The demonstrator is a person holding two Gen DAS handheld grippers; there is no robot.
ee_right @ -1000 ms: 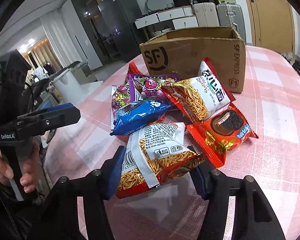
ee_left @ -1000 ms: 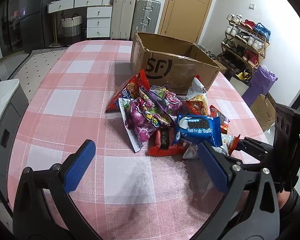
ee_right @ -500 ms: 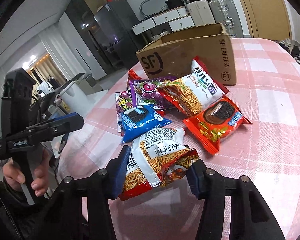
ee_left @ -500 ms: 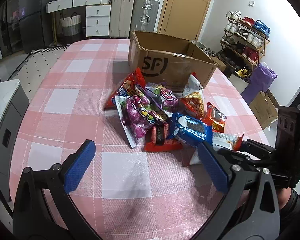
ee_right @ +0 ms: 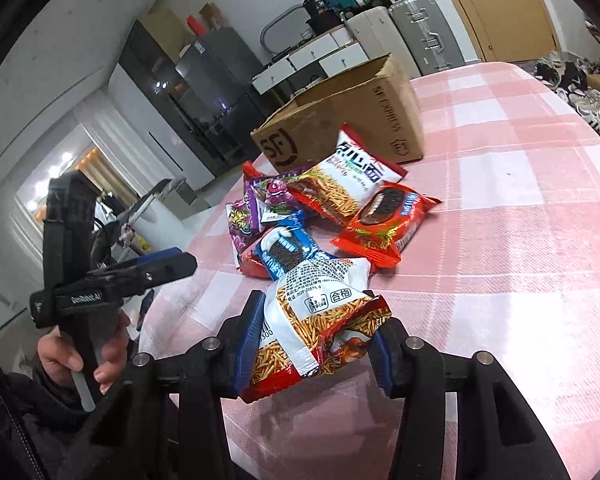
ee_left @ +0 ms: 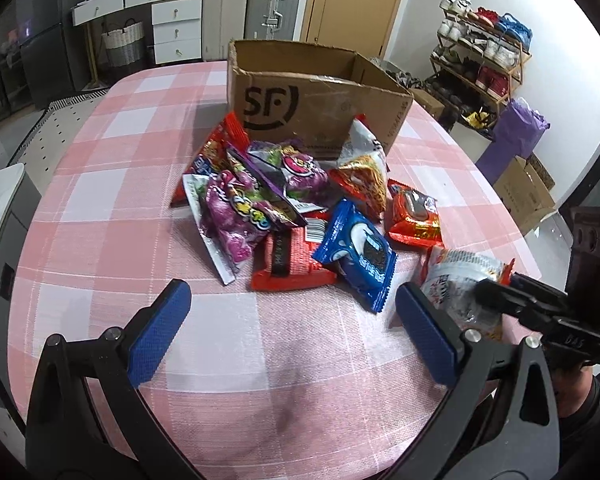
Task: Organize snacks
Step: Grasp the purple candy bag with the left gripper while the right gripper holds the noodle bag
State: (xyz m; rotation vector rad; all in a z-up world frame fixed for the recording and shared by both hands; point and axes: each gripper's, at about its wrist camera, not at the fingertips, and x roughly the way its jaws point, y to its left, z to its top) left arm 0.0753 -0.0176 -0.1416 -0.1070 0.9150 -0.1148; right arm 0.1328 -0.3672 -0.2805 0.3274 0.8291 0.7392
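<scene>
A noodle packet (ee_right: 320, 320) is being squeezed by the closing right tongs (ee_right: 312, 344); the left tongs (ee_left: 292, 332) are spread wide over the surface (ee_left: 300, 380).

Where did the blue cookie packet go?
The blue cookie packet lies on the pink checked table at the near edge of the snack pile. In the left wrist view it is right of centre, between the red wafer packet and the orange cookie packet.

left wrist: faces box (ee_left: 320, 96) | right wrist: close | shared: snack pile (ee_right: 320, 216)
</scene>
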